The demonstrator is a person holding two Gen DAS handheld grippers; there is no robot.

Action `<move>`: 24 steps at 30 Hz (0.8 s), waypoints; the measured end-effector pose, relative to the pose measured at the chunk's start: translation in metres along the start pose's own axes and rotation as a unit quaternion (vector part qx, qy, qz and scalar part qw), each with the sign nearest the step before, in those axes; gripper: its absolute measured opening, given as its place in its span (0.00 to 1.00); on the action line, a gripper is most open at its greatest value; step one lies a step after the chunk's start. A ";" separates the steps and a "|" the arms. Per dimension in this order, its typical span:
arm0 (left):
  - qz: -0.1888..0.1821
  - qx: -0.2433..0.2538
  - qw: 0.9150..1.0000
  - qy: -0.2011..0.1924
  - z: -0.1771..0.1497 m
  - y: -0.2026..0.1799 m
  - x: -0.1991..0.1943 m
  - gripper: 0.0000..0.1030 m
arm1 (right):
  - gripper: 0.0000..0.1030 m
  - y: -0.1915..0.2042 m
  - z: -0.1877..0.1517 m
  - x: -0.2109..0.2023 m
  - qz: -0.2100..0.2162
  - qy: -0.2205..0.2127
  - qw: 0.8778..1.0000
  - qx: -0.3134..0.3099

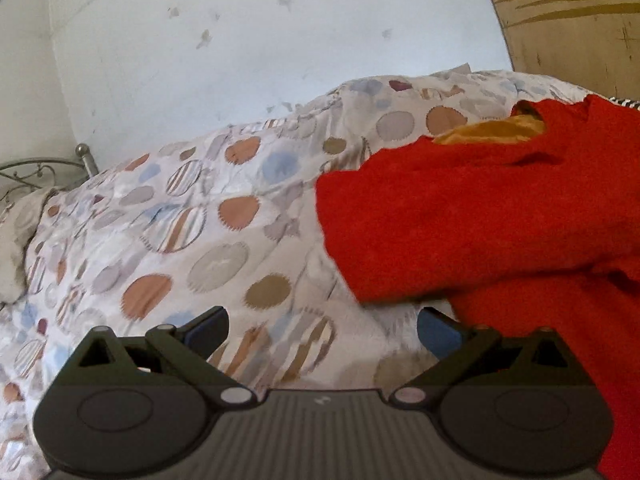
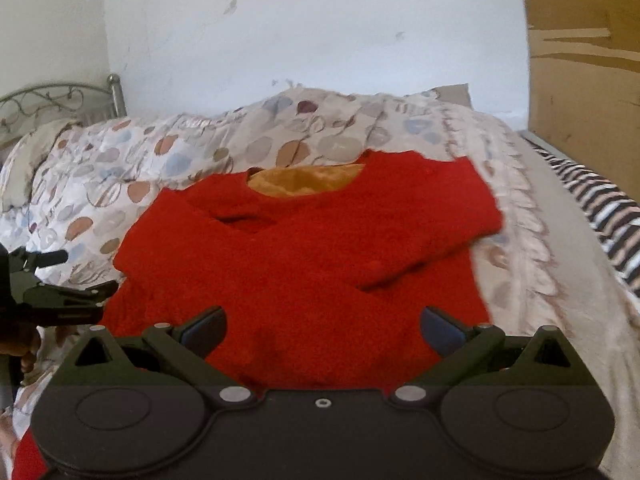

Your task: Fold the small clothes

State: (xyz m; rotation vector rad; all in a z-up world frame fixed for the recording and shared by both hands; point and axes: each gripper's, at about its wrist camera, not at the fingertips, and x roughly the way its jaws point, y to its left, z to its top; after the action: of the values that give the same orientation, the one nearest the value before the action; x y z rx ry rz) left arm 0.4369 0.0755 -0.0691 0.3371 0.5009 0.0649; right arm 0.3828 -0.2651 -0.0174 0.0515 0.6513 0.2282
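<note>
One red sweater [image 2: 304,248], two gaping tongs [image 2: 324,330]

The left gripper [image 1: 322,330] had a matte black plastic body with a ribbed grey centre panel, round silver pivot pins and blue-padded fingers [image 1: 208,330]. The right gripper [image 2: 322,330] matched, with a smooth black centre plate bearing one small hex screw, and blue-padded fingers [image 2: 206,330] too
</note>
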 end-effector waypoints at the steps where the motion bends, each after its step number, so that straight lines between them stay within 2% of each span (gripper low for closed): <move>1: 0.000 -0.004 1.000 -0.004 0.002 0.000 0.005 0.99 | 1.00 0.002 0.001 0.008 -0.002 0.003 1.000 -0.002; 6: 0.006 -0.042 0.999 -0.013 0.009 0.007 0.030 1.00 | 1.00 -0.001 -0.014 0.041 -0.009 0.040 0.999 0.000; 10: 0.018 -0.091 0.994 -0.060 0.008 0.021 0.021 1.00 | 1.00 -0.007 -0.019 0.040 0.003 0.034 0.999 0.013; 14: 0.027 -0.100 0.991 -0.083 0.008 0.026 0.015 1.00 | 1.00 -0.007 -0.021 0.040 0.002 0.034 0.999 0.011; 17: 0.046 -0.103 0.992 -0.047 0.012 0.026 0.025 1.00 | 1.00 -0.004 -0.021 0.041 -0.002 0.034 0.999 0.004; 19: 0.044 -0.106 0.993 -0.024 0.011 0.028 0.030 1.00 | 1.00 -0.004 -0.021 0.040 -0.001 0.034 0.999 0.004; 24: 0.054 -0.079 0.995 -0.004 0.009 0.025 0.026 0.99 | 1.00 -0.004 -0.021 0.041 0.000 0.033 0.999 0.005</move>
State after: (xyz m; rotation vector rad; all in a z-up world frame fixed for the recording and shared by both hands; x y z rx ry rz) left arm 0.4648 0.0996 -0.0652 0.2092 0.4663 0.2062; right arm 0.4019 -0.2605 -0.0591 0.0535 0.7182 0.2266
